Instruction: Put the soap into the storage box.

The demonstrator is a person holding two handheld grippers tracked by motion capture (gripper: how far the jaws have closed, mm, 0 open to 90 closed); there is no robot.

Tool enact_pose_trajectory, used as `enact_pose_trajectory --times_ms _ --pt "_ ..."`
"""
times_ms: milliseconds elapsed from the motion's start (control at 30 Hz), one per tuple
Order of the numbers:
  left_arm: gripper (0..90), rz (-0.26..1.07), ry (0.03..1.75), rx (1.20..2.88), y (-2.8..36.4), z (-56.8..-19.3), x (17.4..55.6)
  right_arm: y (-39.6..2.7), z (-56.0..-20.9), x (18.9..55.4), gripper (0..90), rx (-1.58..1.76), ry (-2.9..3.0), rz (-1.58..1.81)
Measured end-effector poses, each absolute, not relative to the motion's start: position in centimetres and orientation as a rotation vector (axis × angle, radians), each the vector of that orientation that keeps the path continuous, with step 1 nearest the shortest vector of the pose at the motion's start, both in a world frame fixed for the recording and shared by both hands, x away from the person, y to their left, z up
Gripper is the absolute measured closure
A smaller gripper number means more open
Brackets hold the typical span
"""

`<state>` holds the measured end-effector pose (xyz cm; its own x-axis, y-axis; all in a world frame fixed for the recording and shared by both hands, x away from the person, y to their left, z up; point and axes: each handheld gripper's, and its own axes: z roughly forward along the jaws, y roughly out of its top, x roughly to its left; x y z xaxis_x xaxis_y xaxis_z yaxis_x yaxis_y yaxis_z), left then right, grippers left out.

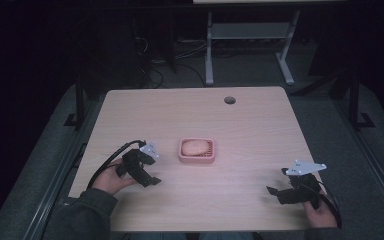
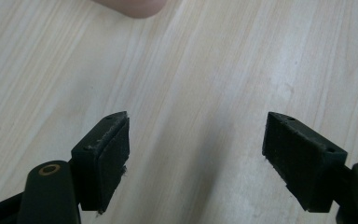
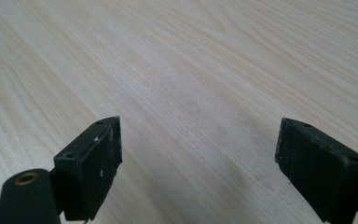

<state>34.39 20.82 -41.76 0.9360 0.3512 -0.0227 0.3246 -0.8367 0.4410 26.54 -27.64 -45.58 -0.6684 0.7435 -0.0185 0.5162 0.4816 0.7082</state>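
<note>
Both tongs, left (image 2: 196, 144) and right (image 3: 198, 163), gape empty; high view adds a pink dish (image 1: 196, 151).

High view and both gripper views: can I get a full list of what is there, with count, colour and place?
Table: one, light wood, centre, round hole near far edge.
Soap dish: one, pink, table middle.
Soap: one, pale pink, lying in the dish.
Second table's legs: white, on the floor beyond.
Cables: black, on the floor beyond.
Left hand-held gripper: black, jaws open, near left of dish.
Right hand-held gripper: black, jaws open, near right corner.
Hands: two, holding the grippers.
</note>
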Motion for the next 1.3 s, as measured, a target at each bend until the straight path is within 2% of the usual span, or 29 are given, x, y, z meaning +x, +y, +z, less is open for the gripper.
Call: enact_pose_trajectory --times_ms 1300 --pt "23.0 0.121 0.555 2.592 24.6 -42.4 31.0 -27.7 -45.5 26.4 14.1 1.074 2.399 0.986"
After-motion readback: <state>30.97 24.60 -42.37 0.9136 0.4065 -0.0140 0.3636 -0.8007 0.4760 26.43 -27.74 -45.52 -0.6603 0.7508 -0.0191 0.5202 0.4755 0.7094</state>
